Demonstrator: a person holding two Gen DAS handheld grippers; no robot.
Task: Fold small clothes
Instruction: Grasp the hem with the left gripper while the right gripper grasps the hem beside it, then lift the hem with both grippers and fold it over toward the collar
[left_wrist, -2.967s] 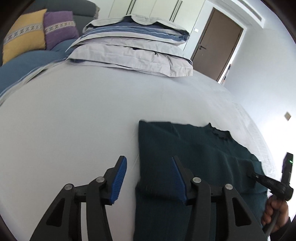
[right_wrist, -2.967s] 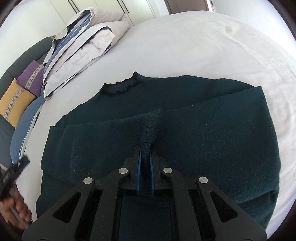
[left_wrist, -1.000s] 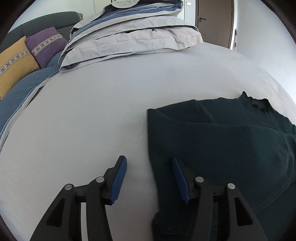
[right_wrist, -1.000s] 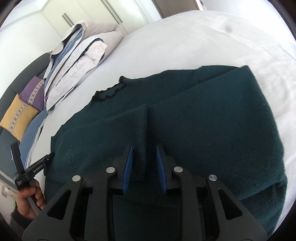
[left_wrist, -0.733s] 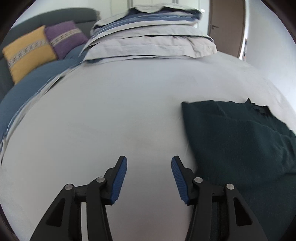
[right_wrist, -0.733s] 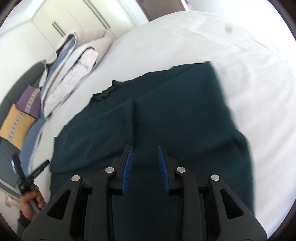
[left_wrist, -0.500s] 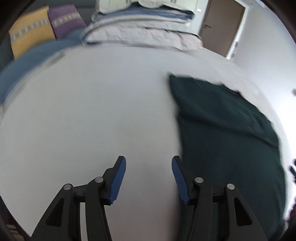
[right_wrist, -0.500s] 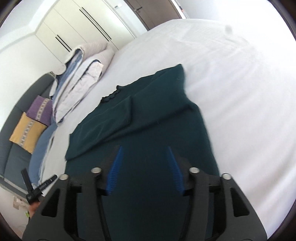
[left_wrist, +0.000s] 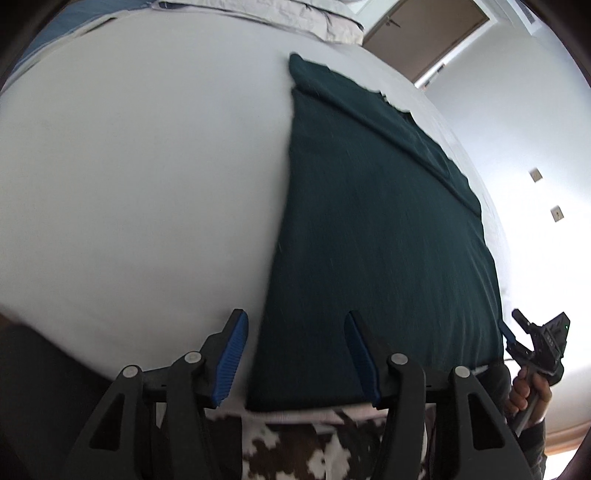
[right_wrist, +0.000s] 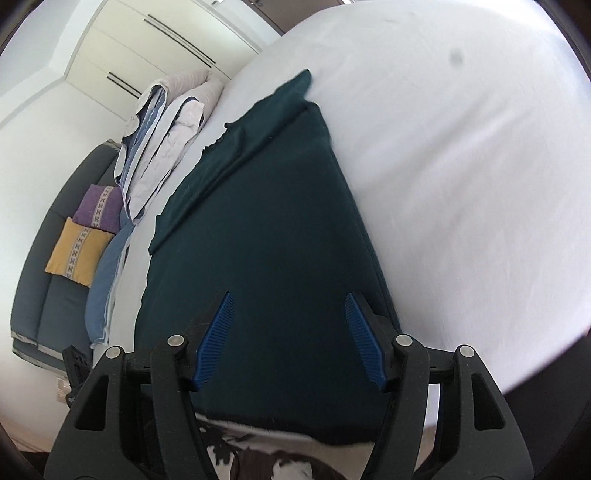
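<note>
1. The dark green sweater (left_wrist: 373, 229) lies flat on the white bed (left_wrist: 140, 177), its hem at the near edge.
2. Left gripper (left_wrist: 295, 354) spread, empty; right gripper (right_wrist: 288, 339) opening, holding nothing.
3. Probably soft, limp knit: pinch the near hem corners.

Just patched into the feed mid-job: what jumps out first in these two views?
The dark green sweater dominates, lying flat with its sides folded in on the white bed, its hem at the near edge. The left tongs straddle its near left corner, while the right tongs, jaws opening with nothing pinched, hang over its near right part. Folded bedding is stacked at the far end.
</note>
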